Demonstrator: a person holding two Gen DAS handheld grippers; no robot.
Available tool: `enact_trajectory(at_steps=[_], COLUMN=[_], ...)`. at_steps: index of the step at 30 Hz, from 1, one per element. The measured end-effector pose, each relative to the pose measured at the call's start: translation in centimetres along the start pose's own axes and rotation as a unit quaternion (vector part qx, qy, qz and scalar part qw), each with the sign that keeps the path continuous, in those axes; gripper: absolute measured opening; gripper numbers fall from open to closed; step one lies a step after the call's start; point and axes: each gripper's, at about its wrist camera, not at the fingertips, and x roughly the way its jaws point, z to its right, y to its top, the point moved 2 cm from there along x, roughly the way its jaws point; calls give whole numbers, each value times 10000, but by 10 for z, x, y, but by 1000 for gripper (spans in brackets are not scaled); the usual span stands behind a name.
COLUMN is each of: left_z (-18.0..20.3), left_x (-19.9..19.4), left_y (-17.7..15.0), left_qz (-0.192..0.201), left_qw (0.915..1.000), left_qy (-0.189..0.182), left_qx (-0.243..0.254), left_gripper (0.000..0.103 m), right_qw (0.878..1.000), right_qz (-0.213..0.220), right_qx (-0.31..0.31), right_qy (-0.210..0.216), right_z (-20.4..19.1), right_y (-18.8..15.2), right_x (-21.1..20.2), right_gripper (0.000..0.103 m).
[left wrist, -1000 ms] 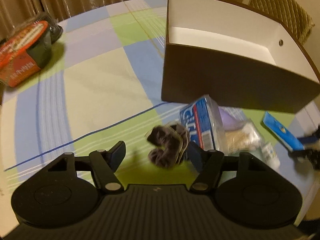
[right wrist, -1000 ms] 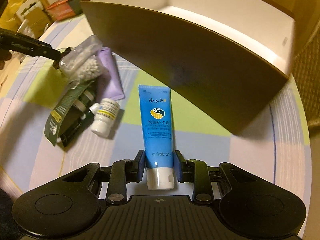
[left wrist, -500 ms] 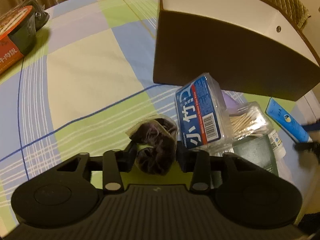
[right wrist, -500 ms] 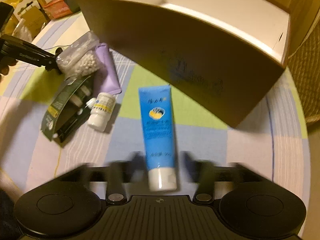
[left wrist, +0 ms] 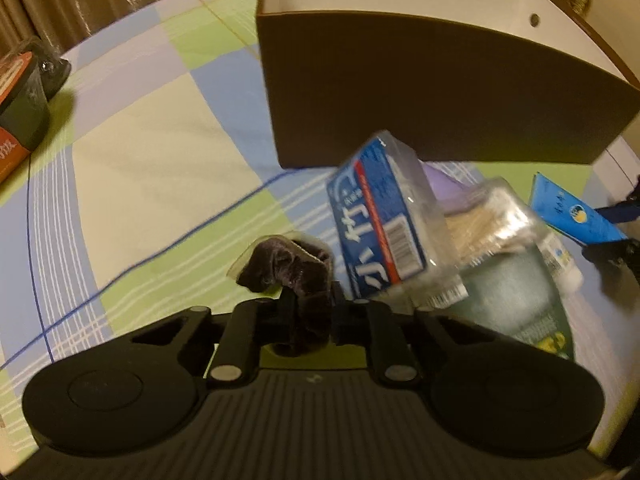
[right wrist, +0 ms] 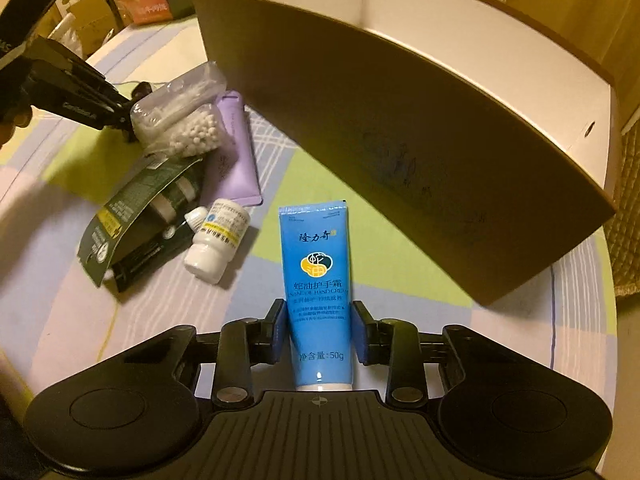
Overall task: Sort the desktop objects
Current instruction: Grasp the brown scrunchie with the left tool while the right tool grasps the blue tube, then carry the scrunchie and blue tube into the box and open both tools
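Note:
In the left wrist view my left gripper (left wrist: 308,312) is shut on a dark velvet hair tie (left wrist: 294,272) in a clear wrapper, held just above the checked tablecloth. To its right lie a blue-labelled clear box (left wrist: 380,220) and a bag of cotton swabs (left wrist: 492,220). Behind them stands the brown box (left wrist: 400,80) with its white inside. In the right wrist view my right gripper (right wrist: 318,332) is shut on a blue hand-cream tube (right wrist: 316,264), its cap hidden under the gripper body. The brown box (right wrist: 400,152) is just beyond the tube.
Left of the tube lie a white pill bottle (right wrist: 216,240), a dark green package (right wrist: 140,220), a purple tube (right wrist: 236,152) and the swab bag (right wrist: 180,124). A black and orange food bowl (left wrist: 20,120) sits at the far left. Cartons (right wrist: 152,4) stand beyond the table.
The left gripper's fingers closed on the hair tie and brought it up toward the brown box. The right gripper loosened, slid further along the blue tube and closed again.

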Motion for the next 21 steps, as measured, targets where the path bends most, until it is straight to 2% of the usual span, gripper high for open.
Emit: enact_trajectory(at_steps=[6, 10, 15, 21], left_z=[4, 12, 27, 49], left_x=[-21, -40, -61, -73], left_y=[-12, -14, -14, -11], left_qz=[-43, 36, 39, -157], left_qw=[9998, 9998, 9987, 9940], left_qy=[-178, -174, -63, 157], left_qx=[29, 133, 507, 1072], left_gripper=[11, 11, 11, 11], right_qw=[9932, 9893, 9895, 9912], right_qz=[-254, -219, -111, 0], right_qx=[909, 1116, 1034, 824], right_qy=[687, 917, 1007, 1034], right_z=[13, 14, 11, 11], right_y=[-7, -9, -3, 3], right_x=[-10, -23, -42, -65], right_gripper=[30, 30, 30, 30])
